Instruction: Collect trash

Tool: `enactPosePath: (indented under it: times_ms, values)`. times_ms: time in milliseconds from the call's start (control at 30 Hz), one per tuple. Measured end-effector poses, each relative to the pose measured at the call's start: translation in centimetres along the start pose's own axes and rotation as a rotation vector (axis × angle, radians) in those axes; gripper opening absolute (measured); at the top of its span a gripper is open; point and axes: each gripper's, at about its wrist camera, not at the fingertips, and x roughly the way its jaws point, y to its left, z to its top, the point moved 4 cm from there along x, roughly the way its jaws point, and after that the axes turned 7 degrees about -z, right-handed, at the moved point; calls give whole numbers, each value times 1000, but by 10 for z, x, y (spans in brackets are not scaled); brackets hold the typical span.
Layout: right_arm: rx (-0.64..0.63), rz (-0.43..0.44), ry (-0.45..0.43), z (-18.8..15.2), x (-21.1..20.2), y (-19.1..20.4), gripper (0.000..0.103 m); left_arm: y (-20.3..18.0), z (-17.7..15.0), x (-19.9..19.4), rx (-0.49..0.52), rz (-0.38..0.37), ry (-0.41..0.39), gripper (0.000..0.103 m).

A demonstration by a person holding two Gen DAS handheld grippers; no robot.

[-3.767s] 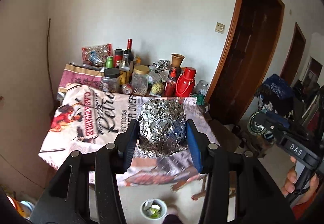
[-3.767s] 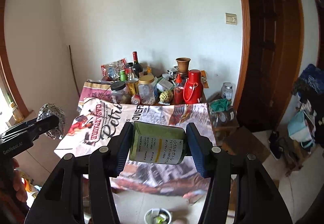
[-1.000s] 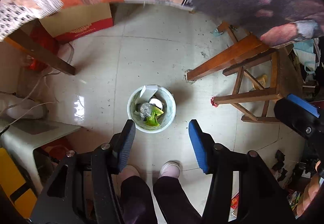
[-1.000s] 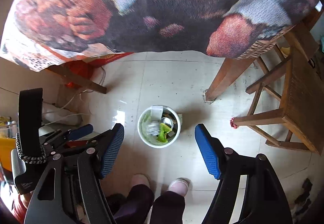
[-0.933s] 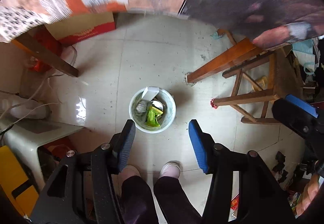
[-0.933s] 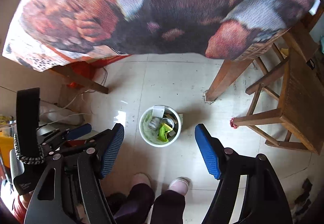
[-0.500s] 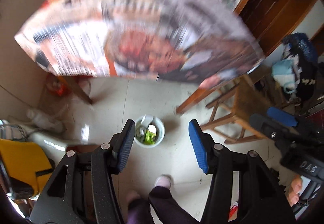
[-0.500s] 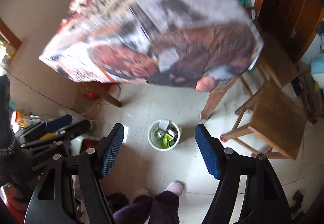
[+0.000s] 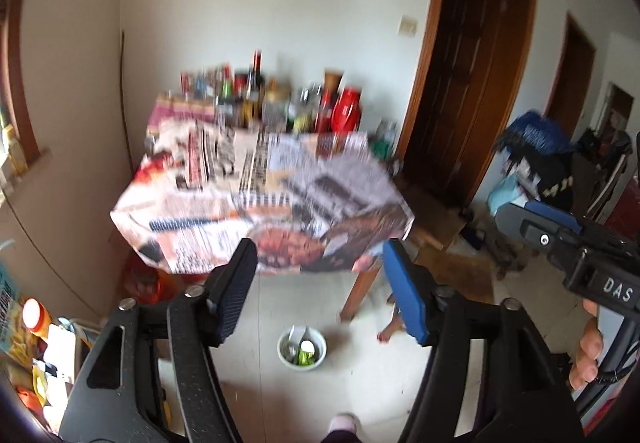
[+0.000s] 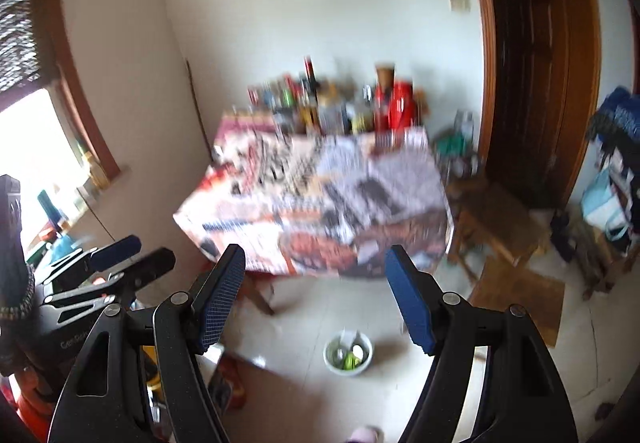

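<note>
A small white bin point(image 9: 302, 353) holding green and silver trash stands on the tiled floor in front of the table; in the right wrist view the bin point(image 10: 348, 355) sits low between the fingers. My left gripper point(image 9: 320, 291) is raised high above it, its jaws opening, nothing between them. My right gripper point(image 10: 320, 297) is open and empty too, also well above the floor. Each gripper shows at the edge of the other's view. The table point(image 9: 264, 203) under a printed cloth carries bottles and jars at its far side, all blurred.
A red thermos point(image 9: 347, 115) and bottles crowd the table's back edge. A wooden stool point(image 10: 492, 227) stands right of the table, near a dark wooden door point(image 9: 476, 91). Clutter lies along the left wall and on the right side of the room. The person's foot point(image 9: 342, 423) shows at the bottom.
Both grippers have risen from just above the bin and tilted up, so the table top and the wall are now in view. The left jaws stand wider than before.
</note>
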Motion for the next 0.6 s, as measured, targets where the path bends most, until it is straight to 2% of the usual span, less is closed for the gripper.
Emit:
enactPosePath:
  times_ms: [67,133,167,200,267,367,600]
  values:
    - [-8,-2,-61,4,-30,11,69,-8,3,-34,34,0,-55,70]
    - [-23,2,-101,4,-52,21,69,-13,4,-59,55,7,-93,79]
    - [-30,7,-114,4,-59,24,70,-14,3,-73,58,9,-116,91]
    - [-37,11,-129,4,-65,27,71,-14,3,-86,54,12,-145,98]
    - [-47,4,-166,2,-75,31,86,-14,1,-104,45,22,-181,99]
    - [-49,-11,-205,1,-87,36,103,-11,-2,-121,32,23,-187,99]
    - [-57,-15,-210,-2,-99,42,103,-3,-5,-136,3,14,-207,100]
